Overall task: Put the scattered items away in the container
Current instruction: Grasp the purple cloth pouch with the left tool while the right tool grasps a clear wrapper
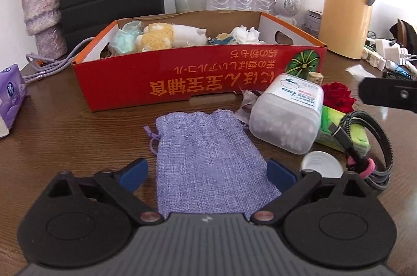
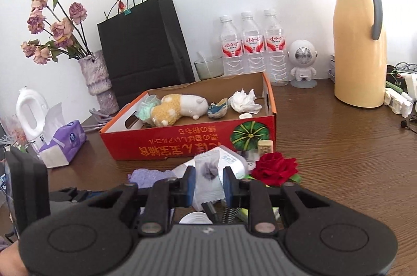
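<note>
We find the right gripper [image 2: 208, 183] pinching a thin plastic sachet [image 2: 207, 182] that may slip before the cardboard box [image 2: 182, 143], while the left gripper [image 1: 208, 173], spread around the lavender pouch [image 1: 208, 158], risks nudging the cotton-swab jar [image 1: 286, 117].

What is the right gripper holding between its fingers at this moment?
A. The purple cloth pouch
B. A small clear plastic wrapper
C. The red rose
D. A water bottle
B: in the right wrist view the right gripper has its blue pads closed on a small clear wrapper, while the red rose lies apart beside it and the purple pouch rests on the table between the left gripper's open fingers.
</note>
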A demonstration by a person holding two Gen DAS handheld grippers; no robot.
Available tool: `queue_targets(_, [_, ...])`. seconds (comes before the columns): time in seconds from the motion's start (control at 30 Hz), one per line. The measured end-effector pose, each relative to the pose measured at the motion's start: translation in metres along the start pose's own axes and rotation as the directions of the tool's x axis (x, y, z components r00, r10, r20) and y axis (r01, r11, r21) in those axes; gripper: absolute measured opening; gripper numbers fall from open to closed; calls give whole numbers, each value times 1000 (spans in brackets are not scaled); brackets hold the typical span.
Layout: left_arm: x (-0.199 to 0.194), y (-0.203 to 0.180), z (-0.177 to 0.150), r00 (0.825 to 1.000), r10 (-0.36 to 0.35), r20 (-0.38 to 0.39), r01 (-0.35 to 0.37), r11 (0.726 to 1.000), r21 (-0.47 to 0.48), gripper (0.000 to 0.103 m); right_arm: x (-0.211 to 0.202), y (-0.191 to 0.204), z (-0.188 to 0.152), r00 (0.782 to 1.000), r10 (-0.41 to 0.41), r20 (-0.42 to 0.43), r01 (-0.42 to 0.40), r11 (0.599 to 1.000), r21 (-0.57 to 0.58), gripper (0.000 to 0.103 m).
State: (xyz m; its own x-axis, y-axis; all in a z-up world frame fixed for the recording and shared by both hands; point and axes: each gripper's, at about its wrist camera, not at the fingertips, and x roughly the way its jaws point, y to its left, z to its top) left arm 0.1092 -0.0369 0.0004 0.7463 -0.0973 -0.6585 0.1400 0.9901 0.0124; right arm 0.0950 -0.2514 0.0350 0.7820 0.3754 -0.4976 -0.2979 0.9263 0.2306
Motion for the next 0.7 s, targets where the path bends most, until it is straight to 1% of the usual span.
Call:
queue_targets(0.07, [0,6,-2,1000,5,21,-5,1000,-22,85,-3,-7,-2,1000,-2,0,2,1000,15,21])
queue_targets(0.13, [-2,9,-3,999,30,37,-29,999,-30,63,-6,-11,-6,1000,3,2,-3,1000,24,21])
queue_targets(0.17, [-4,11,-3,998,41,45,-39,999,-37,55,-7,-11,-8,1000,8,4,-8,1000,27,21])
queue_targets(0.2, [-6,12,-3,998,45,49,-43,998,-41,33,-8,-10,-9,1000,15,2,-15,999,29,21])
queue_targets(0.23, [-9,14,-3,998,43,47,-41,998,-44,18,-9,-8,-11,1000,22,3,-22,999,29,21])
queue_targets(0.3, [-14,15,-5,998,44,44,-42,998,-39,9,-12,-3,-14,999,38,3,-38,999,20,21])
queue_targets(0.37, [-22,16,-11,998,49,47,-48,998,-33,7,-17,4,-19,999,47,4,-47,999,7,21])
queue_targets(0.43, [-37,22,-17,997,37,64,-33,998,-61,6,-23,10,-23,998,56,6,-56,998,1,21])
queue_targets(0.5, [-61,27,-21,993,41,112,-33,997,-74,6,-30,14,-26,998,61,12,-60,998,-4,21])
queue_targets(0.57, [-93,33,-25,983,44,181,-28,996,-87,6,-39,17,-28,998,59,23,-59,998,-14,21])
queue_targets(0.7, [-141,39,-23,961,37,275,-11,995,-95,6,-54,23,-28,996,65,55,-64,998,-15,21])
